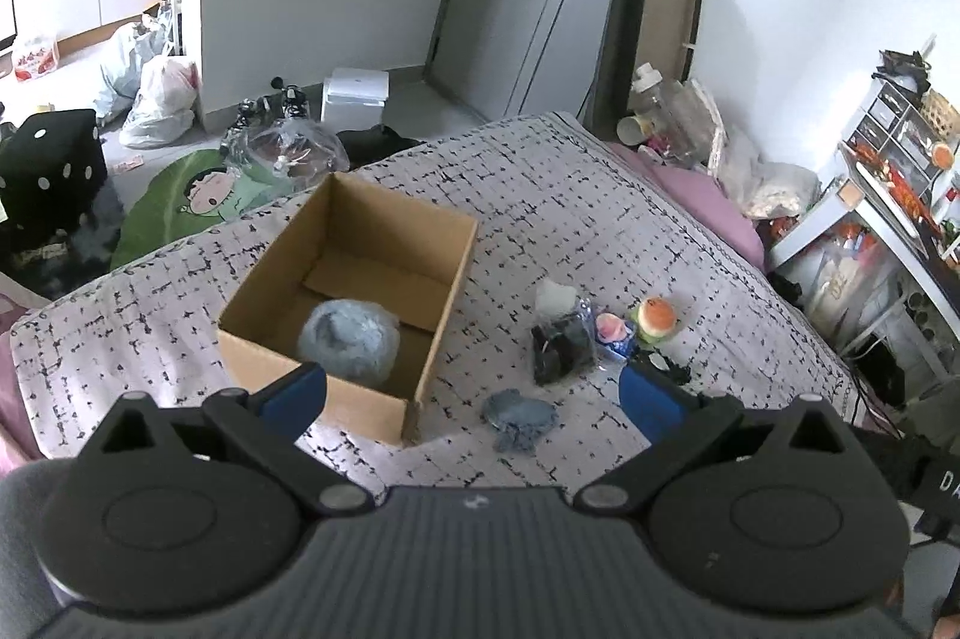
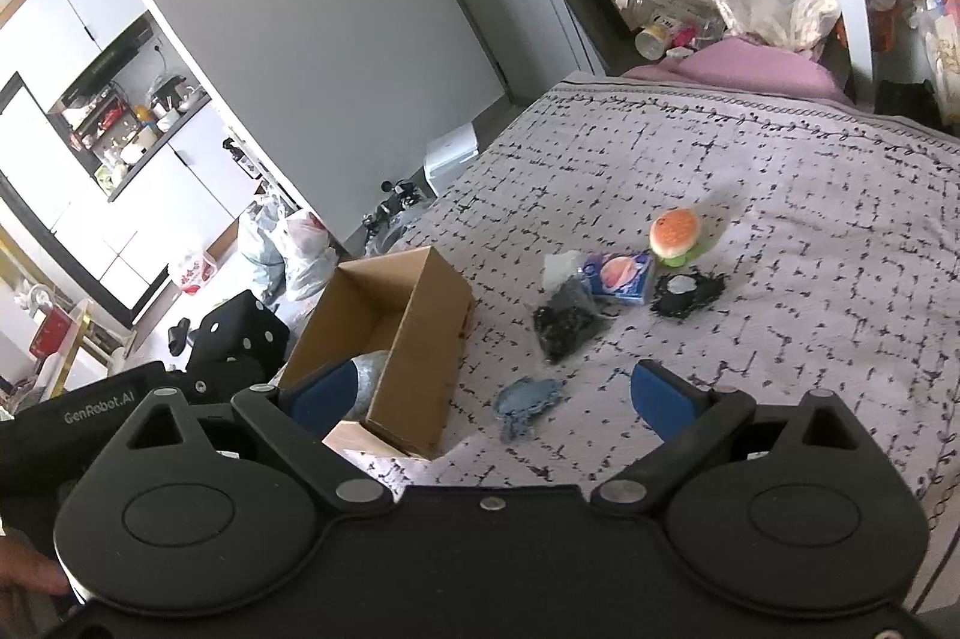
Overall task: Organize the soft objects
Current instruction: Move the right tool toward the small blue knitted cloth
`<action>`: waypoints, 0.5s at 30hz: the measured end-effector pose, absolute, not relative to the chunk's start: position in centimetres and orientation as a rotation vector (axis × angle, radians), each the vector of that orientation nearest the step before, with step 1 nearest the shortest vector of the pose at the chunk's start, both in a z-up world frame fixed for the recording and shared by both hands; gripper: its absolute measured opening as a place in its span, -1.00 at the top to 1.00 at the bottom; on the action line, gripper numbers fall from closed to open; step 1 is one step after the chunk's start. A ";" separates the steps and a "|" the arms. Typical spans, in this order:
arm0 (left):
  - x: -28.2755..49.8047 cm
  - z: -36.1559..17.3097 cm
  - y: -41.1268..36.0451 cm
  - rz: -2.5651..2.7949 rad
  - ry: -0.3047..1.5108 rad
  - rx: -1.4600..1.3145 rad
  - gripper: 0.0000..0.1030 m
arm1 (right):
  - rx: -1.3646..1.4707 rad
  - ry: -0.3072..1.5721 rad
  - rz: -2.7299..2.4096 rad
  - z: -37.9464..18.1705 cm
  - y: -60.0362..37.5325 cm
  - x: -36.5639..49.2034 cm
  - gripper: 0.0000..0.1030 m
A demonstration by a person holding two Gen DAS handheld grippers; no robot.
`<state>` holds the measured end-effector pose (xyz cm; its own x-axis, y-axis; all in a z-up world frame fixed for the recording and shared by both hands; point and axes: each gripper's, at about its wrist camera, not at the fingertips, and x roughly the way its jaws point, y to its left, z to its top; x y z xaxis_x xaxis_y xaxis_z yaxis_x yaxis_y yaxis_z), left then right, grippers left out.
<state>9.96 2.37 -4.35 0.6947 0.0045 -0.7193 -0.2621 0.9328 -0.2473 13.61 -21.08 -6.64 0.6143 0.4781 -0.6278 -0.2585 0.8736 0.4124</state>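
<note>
Resting on the patterned bed [image 1: 600, 195], an open cardboard box [image 1: 354, 291] is seen with a blue bundle [image 1: 349, 342] inside. Beside the box lie a blue cloth [image 2: 528, 402], a black bag [image 2: 567, 318] and a burger toy [image 2: 675, 231]. Both the left gripper [image 1: 474, 393] and the right gripper [image 2: 489, 393] are held wide, empty, above the bed.

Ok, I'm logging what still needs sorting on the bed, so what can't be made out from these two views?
- Cardboard box: in the right wrist view its near wall hides most of the inside; only part of the blue-grey bundle shows.
- Box floor: in the left wrist view the bundle and shadow cover part of it.
- Black bagged item: contents too dark to identify.
- Small blue packet: print too small to read.
- Black item: left finger hides most.
</note>
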 end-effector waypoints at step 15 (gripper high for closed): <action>10.4 -4.9 -0.6 0.173 0.766 -0.362 -0.99 | 0.288 0.775 0.410 -6.3 -25.3 14.0 -0.91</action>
